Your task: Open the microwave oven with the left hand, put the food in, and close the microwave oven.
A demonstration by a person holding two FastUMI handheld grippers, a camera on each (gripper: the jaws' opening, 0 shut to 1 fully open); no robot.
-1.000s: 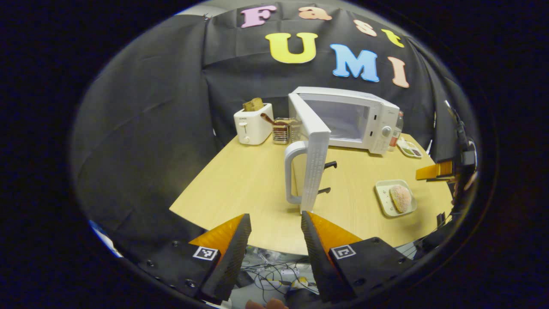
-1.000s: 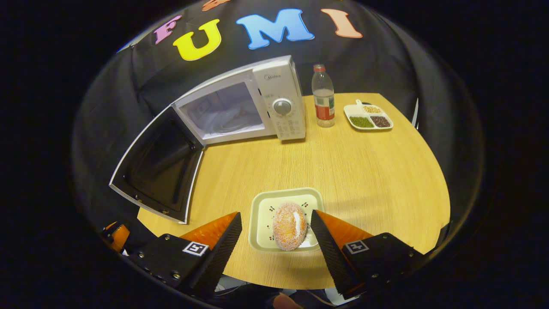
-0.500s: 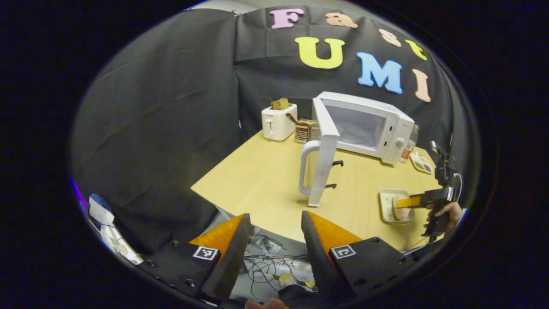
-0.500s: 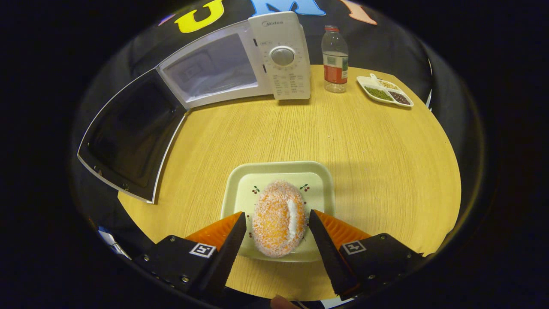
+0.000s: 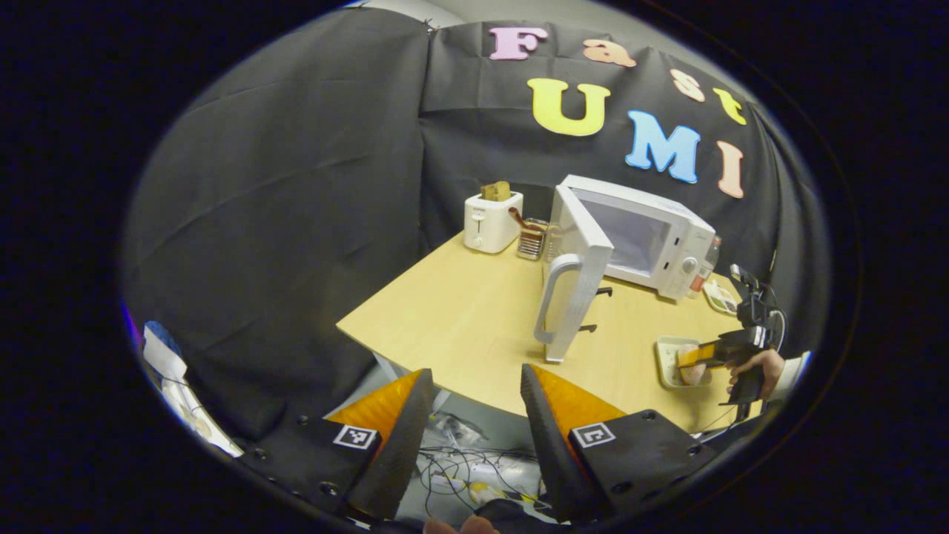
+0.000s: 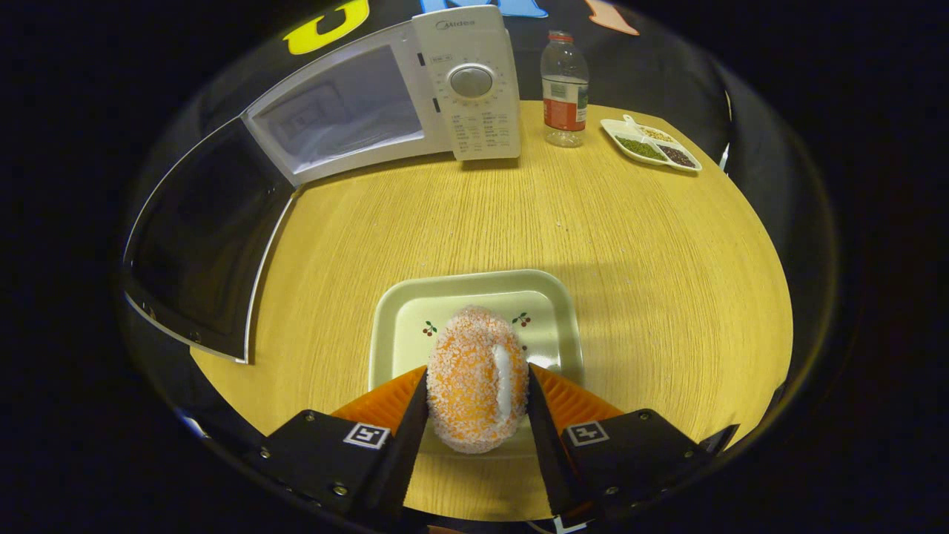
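Trouble was pretty much expected with the sugary bun (image 6: 477, 378), pinched on its plate (image 6: 474, 297) on the table (image 6: 630, 245) by the right gripper (image 6: 477, 415) fingers, since it could've been squashed or dropped before the open microwave (image 6: 385, 96) was reached, while the left gripper (image 5: 471, 415) was held wide and empty.

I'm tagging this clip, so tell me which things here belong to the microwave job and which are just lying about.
Belongs to the job:
microwave oven, door open
sugared bun
plate under it
right gripper, closed on the bun
left gripper, open

Lying about:
water bottle
divided dish
toaster
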